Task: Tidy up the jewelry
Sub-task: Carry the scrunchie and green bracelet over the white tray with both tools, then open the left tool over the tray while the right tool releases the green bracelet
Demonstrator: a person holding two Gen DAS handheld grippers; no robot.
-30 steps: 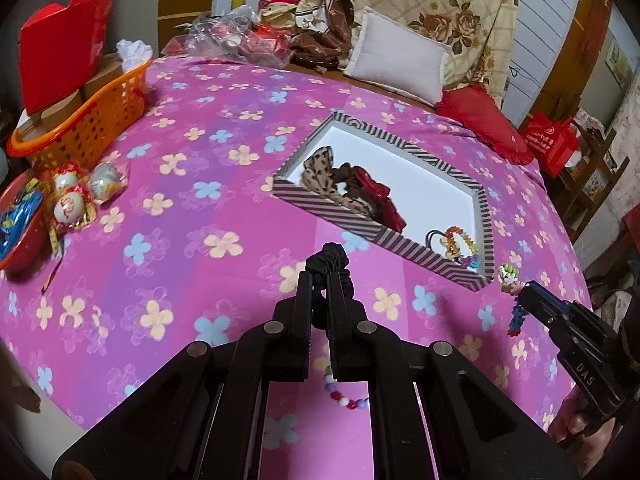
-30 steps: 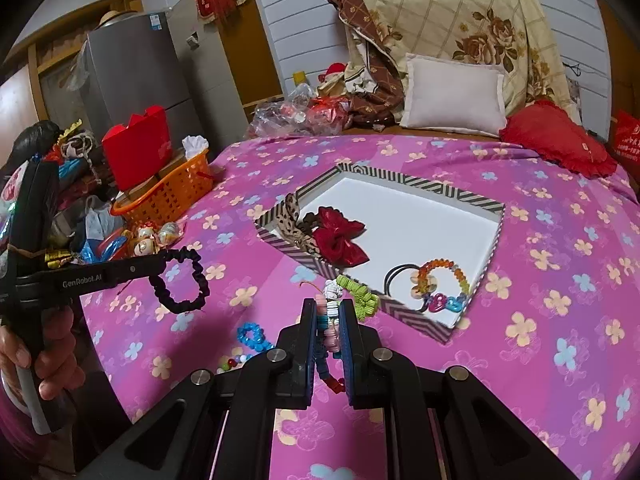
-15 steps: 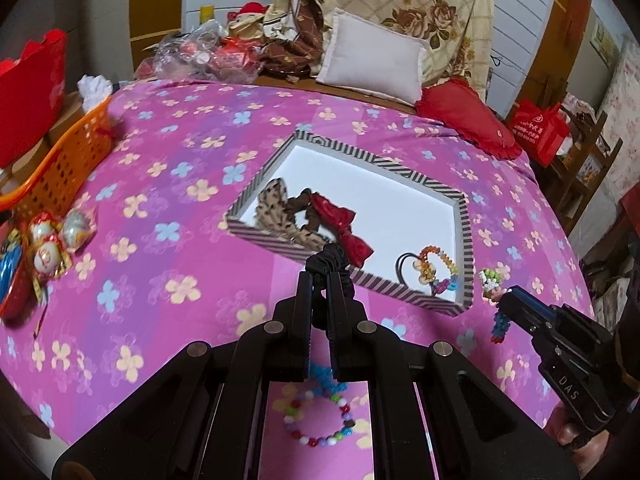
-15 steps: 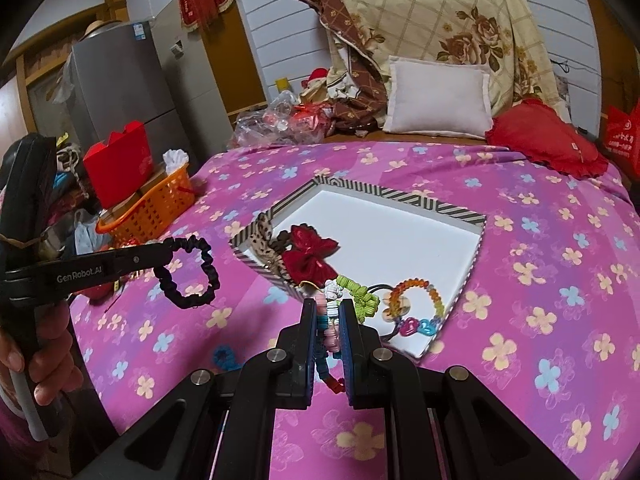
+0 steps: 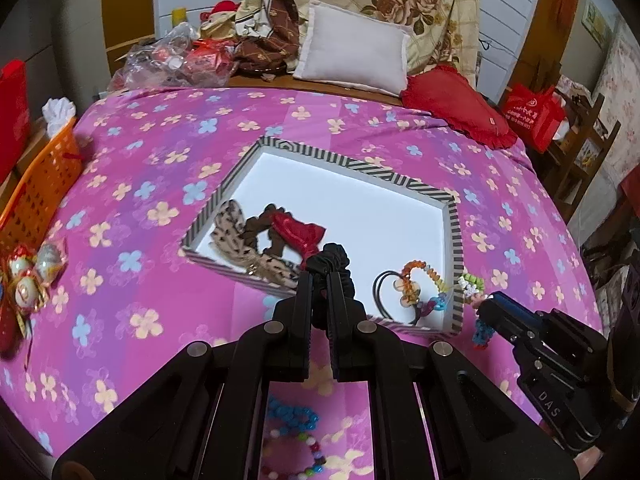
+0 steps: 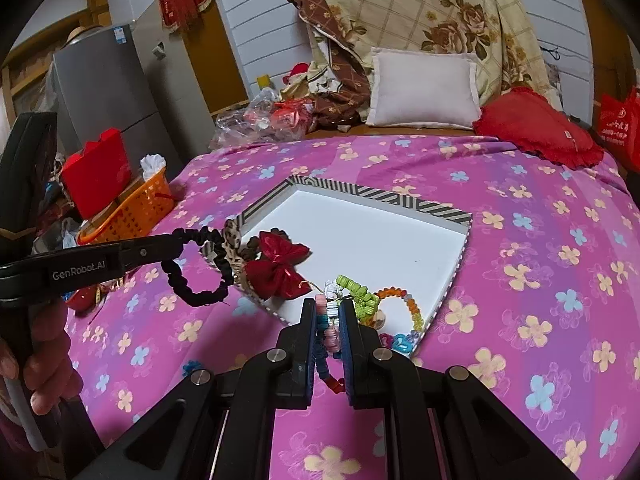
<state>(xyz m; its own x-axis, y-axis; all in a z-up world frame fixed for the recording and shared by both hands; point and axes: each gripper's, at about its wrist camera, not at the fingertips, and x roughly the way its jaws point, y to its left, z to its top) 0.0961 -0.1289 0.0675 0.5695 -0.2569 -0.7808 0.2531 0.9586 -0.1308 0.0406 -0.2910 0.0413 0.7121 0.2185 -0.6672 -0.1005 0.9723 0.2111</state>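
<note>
My left gripper (image 5: 320, 276) is shut on a black scrunchie (image 5: 334, 258), held over the near edge of the striped-rim white tray (image 5: 452, 232). In the right wrist view the scrunchie (image 6: 196, 272) hangs as a loop from that gripper (image 6: 176, 242), beside the tray's left corner. My right gripper (image 6: 328, 308) is shut on a bead bracelet (image 6: 332, 320) of white, green, pink and blue beads, above the tray's near rim (image 6: 440, 304). The tray holds a leopard bow (image 5: 232, 232), a red bow (image 6: 280, 264) and an orange bead bracelet (image 5: 420, 276).
A blue bead bracelet (image 5: 292, 416) and a multicolour one (image 5: 308, 468) lie on the pink flowered bedspread under my left gripper. An orange basket (image 5: 44, 184) and wrapped eggs (image 5: 28, 280) sit at the left edge. A white pillow (image 6: 424, 92) and a red cushion (image 6: 536, 128) lie beyond the tray.
Both grippers have moved closer to the tray with their loads. The scrunchie now overlaps the tray's near edge, and the bead bracelet hangs at its near right corner.
</note>
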